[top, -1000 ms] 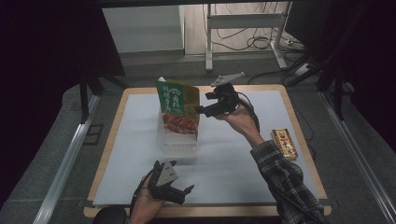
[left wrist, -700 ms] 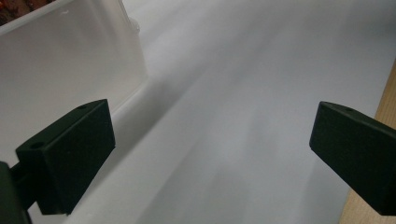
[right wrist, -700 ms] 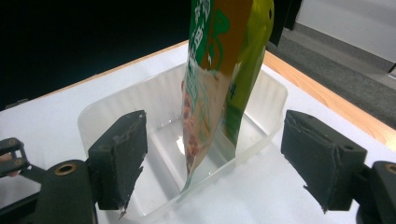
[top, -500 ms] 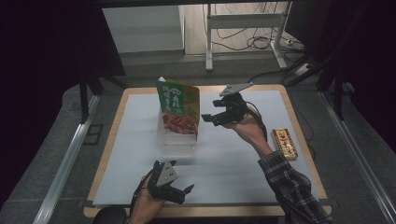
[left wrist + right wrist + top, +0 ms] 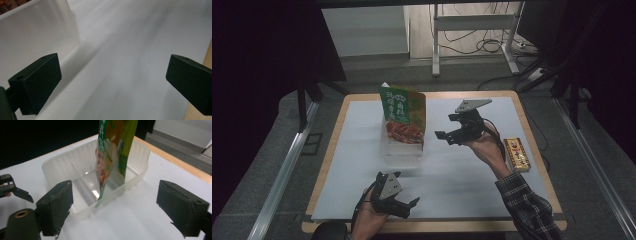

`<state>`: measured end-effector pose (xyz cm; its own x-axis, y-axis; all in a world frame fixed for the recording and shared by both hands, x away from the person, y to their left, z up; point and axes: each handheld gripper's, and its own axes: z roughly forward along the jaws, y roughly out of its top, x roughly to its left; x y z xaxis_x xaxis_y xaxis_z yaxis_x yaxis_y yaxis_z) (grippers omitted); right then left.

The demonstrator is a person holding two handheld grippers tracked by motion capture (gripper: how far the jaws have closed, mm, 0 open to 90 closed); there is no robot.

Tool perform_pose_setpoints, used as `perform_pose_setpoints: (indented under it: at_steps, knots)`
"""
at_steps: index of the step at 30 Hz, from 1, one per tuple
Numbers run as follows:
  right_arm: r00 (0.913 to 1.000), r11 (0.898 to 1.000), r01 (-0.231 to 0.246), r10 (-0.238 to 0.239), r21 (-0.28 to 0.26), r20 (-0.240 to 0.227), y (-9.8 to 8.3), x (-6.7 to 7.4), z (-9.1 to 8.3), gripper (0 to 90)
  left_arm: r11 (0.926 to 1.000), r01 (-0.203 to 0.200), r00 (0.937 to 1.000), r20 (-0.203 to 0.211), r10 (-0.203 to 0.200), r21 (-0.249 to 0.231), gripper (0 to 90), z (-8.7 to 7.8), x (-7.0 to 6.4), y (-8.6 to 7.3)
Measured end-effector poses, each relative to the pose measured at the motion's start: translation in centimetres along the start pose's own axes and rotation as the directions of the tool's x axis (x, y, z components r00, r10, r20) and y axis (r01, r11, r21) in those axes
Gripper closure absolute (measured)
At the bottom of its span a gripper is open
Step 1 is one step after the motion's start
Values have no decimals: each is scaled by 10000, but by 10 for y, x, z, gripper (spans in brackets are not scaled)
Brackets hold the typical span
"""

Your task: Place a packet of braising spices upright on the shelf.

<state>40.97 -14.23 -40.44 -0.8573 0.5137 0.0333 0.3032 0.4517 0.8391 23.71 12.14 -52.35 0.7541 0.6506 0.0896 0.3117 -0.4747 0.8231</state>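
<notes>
Where cables (image 5: 472,42) trail, a white-topped table (image 5: 472,175) (wood-edged) stands.

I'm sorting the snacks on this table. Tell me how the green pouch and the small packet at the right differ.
The green pouch stands upright inside the clear plastic tray; the small packet lies flat on the table near its right edge. The green pouch is clearly larger than the small packet. The pouch is mostly green, the packet yellow and red. Both are printed food packs, untouched by either gripper.

Snack bar (image 5: 517,154) near table's right edge (image 5: 530,131)
</notes>
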Motion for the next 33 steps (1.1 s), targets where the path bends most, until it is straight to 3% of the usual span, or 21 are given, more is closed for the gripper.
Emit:
perform_pose_setpoints:
  at_steps: [18, 33]
  knots:
    - [9980, 10000, -3, 5, -25, 634, -35, -1, -19, 56, 10000, -9, 10000, -53, 9, 27, 0, 1, -1, 0]
    - [9887, 9978, -100, 1, 656, 1502, -64, -8, -29, 56, 10000, -34, 10000, -64, 34, 33, 0, 0, -1, 0]
